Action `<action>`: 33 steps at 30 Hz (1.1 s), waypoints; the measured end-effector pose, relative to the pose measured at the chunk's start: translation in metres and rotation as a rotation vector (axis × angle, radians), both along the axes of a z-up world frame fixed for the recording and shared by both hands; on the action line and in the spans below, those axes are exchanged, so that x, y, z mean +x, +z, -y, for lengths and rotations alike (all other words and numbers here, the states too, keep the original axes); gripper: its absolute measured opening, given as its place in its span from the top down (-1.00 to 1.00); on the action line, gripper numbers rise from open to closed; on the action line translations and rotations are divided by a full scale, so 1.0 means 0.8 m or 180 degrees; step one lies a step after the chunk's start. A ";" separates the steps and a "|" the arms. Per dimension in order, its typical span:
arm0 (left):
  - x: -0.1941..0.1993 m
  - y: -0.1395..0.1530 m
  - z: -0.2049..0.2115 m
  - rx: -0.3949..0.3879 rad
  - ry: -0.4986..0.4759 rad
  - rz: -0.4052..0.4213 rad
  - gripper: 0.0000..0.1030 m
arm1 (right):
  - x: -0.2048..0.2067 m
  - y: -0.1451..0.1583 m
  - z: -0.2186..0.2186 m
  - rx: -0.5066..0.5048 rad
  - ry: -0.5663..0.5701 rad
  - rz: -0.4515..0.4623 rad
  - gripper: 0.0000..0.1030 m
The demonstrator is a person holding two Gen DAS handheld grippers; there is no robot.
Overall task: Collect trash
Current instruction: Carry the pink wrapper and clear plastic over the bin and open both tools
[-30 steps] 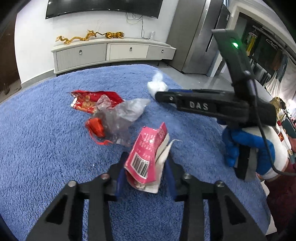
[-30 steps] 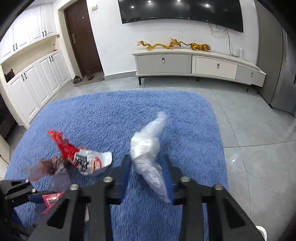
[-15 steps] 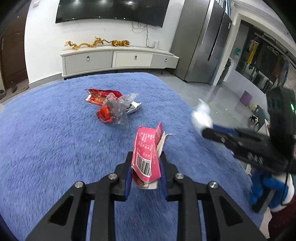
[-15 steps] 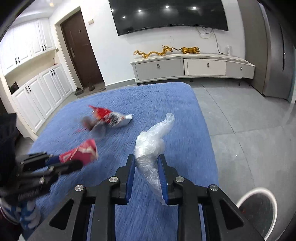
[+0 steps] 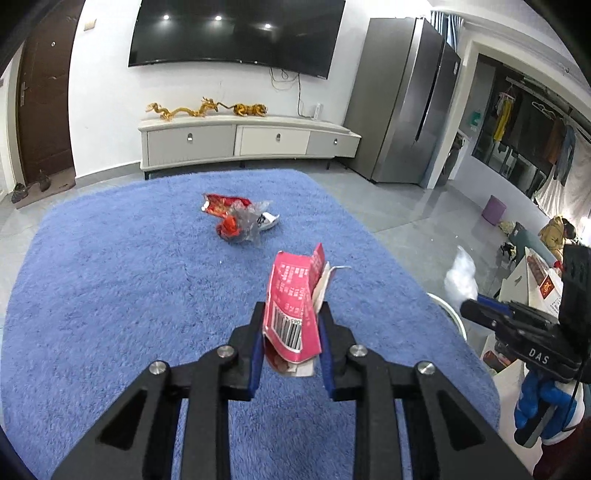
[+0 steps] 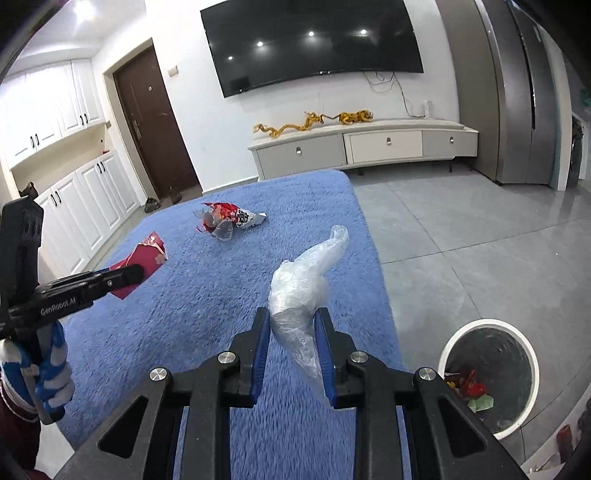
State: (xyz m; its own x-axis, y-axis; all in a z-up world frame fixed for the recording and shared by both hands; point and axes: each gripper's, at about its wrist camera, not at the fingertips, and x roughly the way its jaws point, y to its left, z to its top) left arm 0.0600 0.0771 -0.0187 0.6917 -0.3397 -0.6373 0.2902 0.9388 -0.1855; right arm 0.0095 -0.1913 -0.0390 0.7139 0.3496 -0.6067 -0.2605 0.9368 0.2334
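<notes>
1. The left gripper [image 5: 291,332] hangs above a blue carpet [image 5: 110,295], its fingers [image 5: 258,343] pinching a crumpled pink wrapper [image 5: 293,306] with a barcode on its lower face.
2. The right gripper [image 6: 291,343] pinches a twisted clear plastic bag [image 6: 303,291] between its blue-padded fingers [image 6: 260,350]; the bag's tail sticks up past the tips.
3. A white-rimmed trash bin [image 6: 517,339] stands on the grey tiled floor [image 6: 480,240] just off the carpet's edge, to the right of the right gripper, with red and green scraps lying inside.
4. Farther out on the carpet lies a small heap of remaining trash: a red snack packet [image 5: 221,203] with a crumpled clear wrapper [image 5: 249,221] on top of it, well apart from both grippers.
5. Against the far wall, a low white cabinet [image 5: 240,140] carries gold dragon figurines [image 5: 184,109] beneath a wall-mounted television [image 5: 236,33].
</notes>
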 end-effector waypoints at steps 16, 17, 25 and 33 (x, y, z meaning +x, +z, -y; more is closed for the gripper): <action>0.048 0.018 0.241 0.0202 -0.0967 -0.0091 0.53 | -0.004 -0.050 0.208 0.0237 -0.1268 -0.0247 0.55; 0.055 0.011 0.264 0.0236 -0.1031 -0.0129 0.53 | 0.000 -0.058 0.222 0.0243 -0.1341 -0.0300 0.55; 0.102 -0.043 0.397 0.0330 -0.1414 -0.0451 0.53 | 0.020 -0.113 0.301 0.0293 -0.1745 -0.0600 0.55; 0.131 -0.095 0.462 0.0408 -0.1466 -0.0690 0.53 | 0.044 -0.143 0.333 0.0381 -0.1887 -0.0733 0.55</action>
State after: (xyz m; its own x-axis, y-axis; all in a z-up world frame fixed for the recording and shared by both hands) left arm 0.1645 -0.2925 -0.0943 0.3365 -0.4873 -0.8058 0.6460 0.7421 -0.1790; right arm 0.0444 -0.4574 -0.1535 0.6628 0.0108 -0.7487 0.3624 0.8703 0.3334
